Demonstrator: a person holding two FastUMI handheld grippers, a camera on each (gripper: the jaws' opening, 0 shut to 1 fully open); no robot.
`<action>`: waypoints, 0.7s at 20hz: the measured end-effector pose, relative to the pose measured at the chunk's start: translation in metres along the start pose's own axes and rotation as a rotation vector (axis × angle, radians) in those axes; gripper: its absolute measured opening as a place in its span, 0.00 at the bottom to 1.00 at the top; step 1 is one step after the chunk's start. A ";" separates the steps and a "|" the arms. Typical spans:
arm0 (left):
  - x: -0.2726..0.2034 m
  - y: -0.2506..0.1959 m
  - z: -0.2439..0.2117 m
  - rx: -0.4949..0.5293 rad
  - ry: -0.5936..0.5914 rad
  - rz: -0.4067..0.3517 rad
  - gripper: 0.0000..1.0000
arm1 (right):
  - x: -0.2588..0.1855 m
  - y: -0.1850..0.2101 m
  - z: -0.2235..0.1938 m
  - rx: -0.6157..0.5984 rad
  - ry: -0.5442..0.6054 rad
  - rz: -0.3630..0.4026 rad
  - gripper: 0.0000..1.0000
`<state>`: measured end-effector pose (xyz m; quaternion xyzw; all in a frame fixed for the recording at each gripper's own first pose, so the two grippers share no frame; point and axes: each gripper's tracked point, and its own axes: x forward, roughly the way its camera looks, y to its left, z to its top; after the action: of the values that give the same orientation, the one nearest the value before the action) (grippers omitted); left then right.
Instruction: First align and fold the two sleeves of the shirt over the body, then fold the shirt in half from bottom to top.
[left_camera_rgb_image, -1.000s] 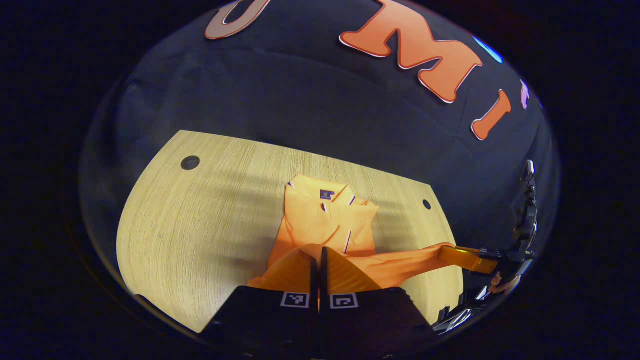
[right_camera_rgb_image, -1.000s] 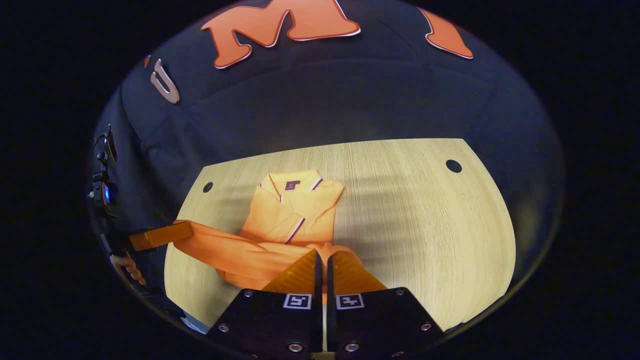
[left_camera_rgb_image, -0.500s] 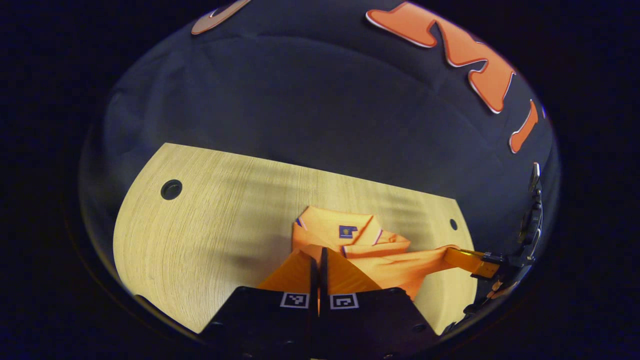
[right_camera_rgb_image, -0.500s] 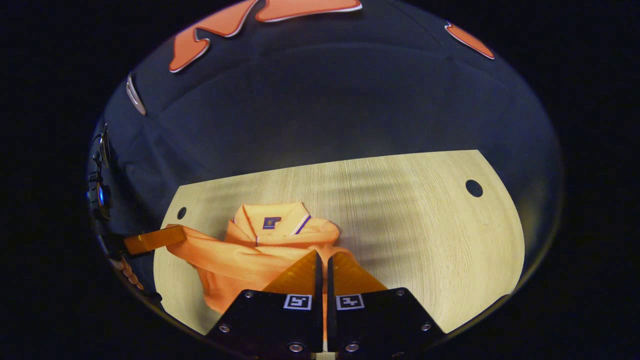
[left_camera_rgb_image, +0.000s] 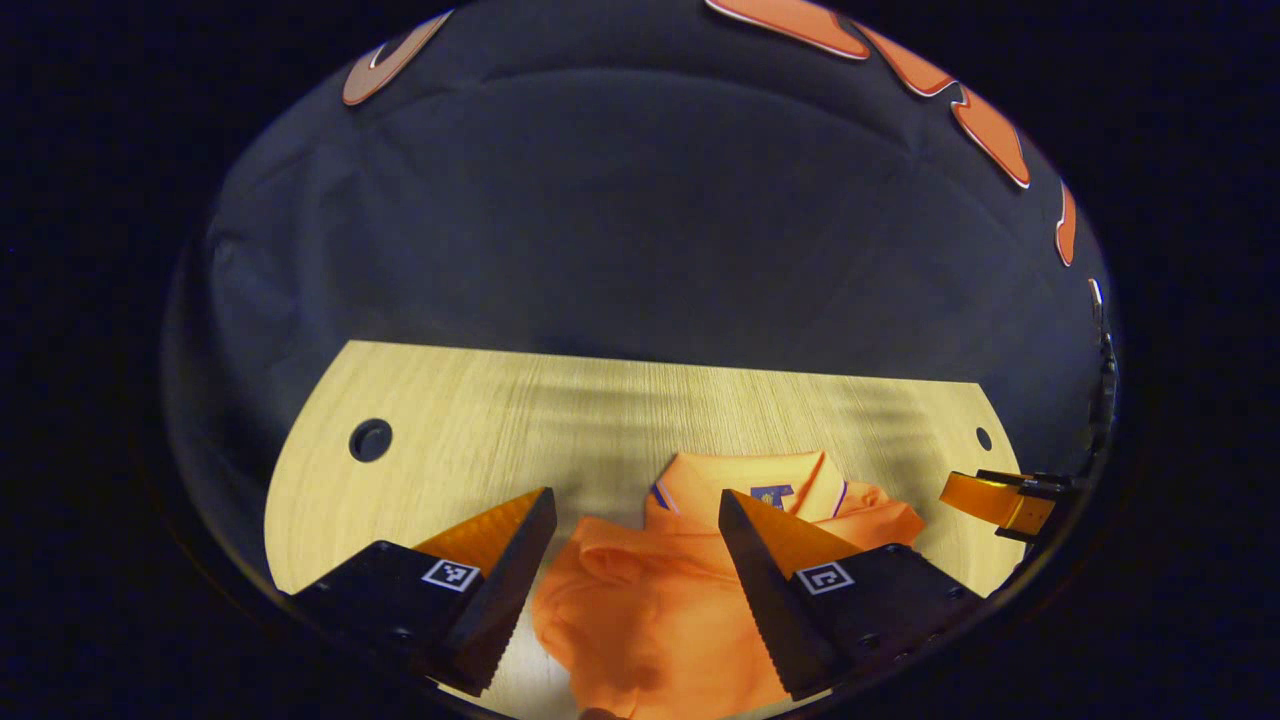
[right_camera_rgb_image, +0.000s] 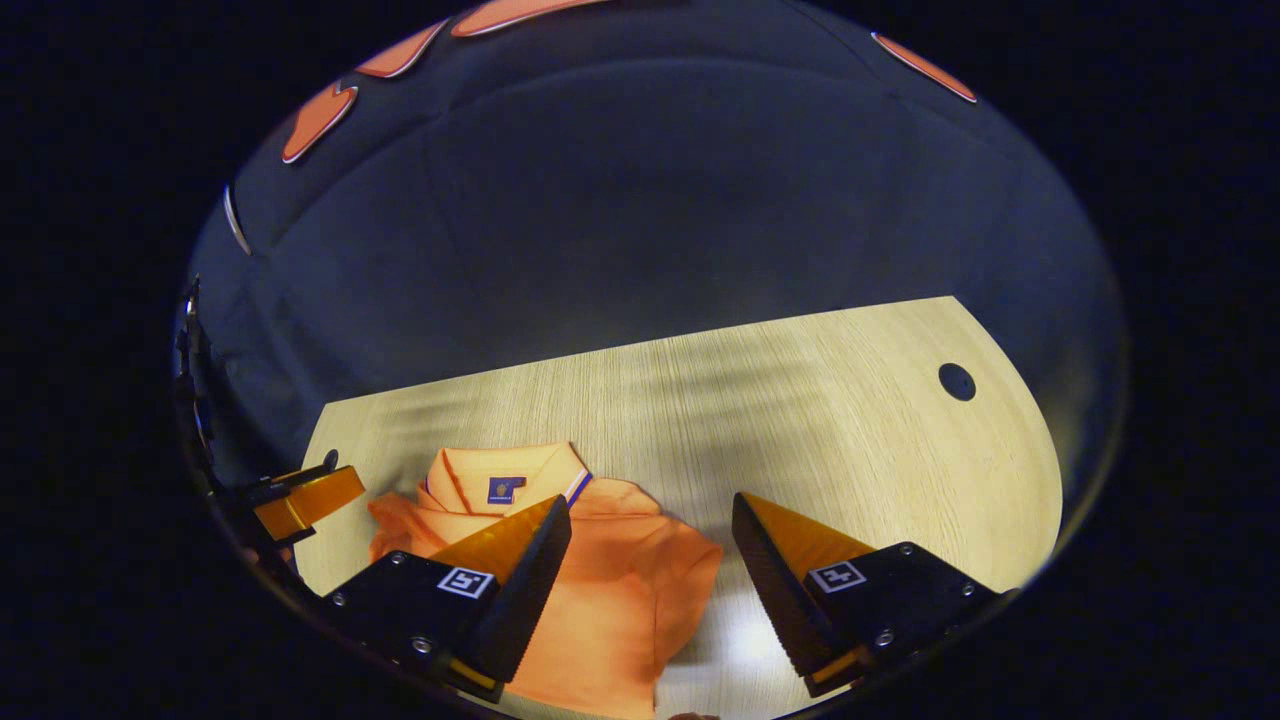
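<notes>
— What changed since half a second ago?

— Both of my jaws were pressed together on the hem of the shirt (left_camera_rgb_image: 690, 560), holding it up in front of the collar. Now my left gripper (left_camera_rgb_image: 635, 520) has its jaws spread wide with nothing between them, and my right gripper (right_camera_rgb_image: 650, 525) is spread the same way, also holding nothing. The cloth that hung between them lies on the tabletop (left_camera_rgb_image: 480, 420).

— Where is the shirt now?

— It lies folded on the tabletop, a compact orange bundle with the collar (right_camera_rgb_image: 505, 470) at its far end, toward the booth wall. In the left gripper view it sits between and beyond my fingers, a little toward the right one. In the right gripper view it lies behind my left finger and reaches partway into the gap; bare wood shows ahead of the other finger.

— Any writing you can read?

— There is a small dark label (right_camera_rgb_image: 506, 489) inside the collar, with a tiny mark on it, too small to make out. The collar has a thin dark and white stripe along its edge.

— Can you see each gripper from the other?

— Yes, each shows at the edge of the other's view, low beside the tabletop.
</notes>
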<state>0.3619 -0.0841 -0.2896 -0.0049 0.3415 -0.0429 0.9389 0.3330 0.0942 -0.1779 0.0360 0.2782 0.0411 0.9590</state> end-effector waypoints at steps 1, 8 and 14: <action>-0.011 0.000 0.010 0.007 -0.028 0.005 0.99 | -0.008 0.000 0.007 -0.003 -0.020 0.000 0.99; -0.143 -0.016 0.096 0.113 -0.332 0.011 0.98 | -0.124 0.014 0.068 -0.002 -0.266 0.030 0.98; -0.278 -0.027 0.122 0.073 -0.536 -0.026 0.98 | -0.244 0.024 0.088 -0.114 -0.495 0.024 0.98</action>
<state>0.2256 -0.0904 -0.0172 0.0135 0.0790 -0.0642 0.9947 0.1729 0.0896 0.0276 -0.0058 0.0319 0.0580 0.9978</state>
